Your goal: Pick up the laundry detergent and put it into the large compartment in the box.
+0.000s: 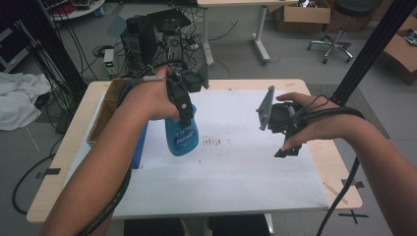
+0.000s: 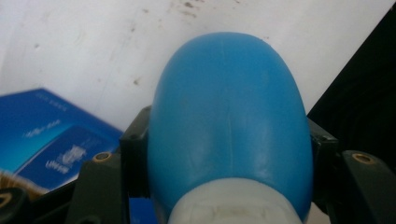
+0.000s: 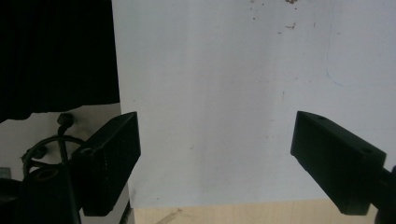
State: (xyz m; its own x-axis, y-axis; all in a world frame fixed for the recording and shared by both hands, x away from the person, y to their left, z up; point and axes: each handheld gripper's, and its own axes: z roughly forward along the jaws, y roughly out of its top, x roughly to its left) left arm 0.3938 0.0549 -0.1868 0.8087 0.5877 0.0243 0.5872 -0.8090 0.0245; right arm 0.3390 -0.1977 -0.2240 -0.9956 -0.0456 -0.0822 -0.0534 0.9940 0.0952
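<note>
Left tool (image 1: pixel 183 110) clamped on blue bottle (image 1: pixel 181 135), held above the worktop (image 1: pixel 236 167); label print unreadable. Right tool (image 3: pixel 215 158) released, holding nothing.

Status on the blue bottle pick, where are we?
Done: the left gripper is shut on the blue bottle, jaws clamped on its sides just above the white neck in the left gripper view, and it hangs over the white sheet. In hand: the carry. Left: setting it down somewhere; I cannot tell where. The right gripper is open with nothing between its jaws, above the sheet.
</note>
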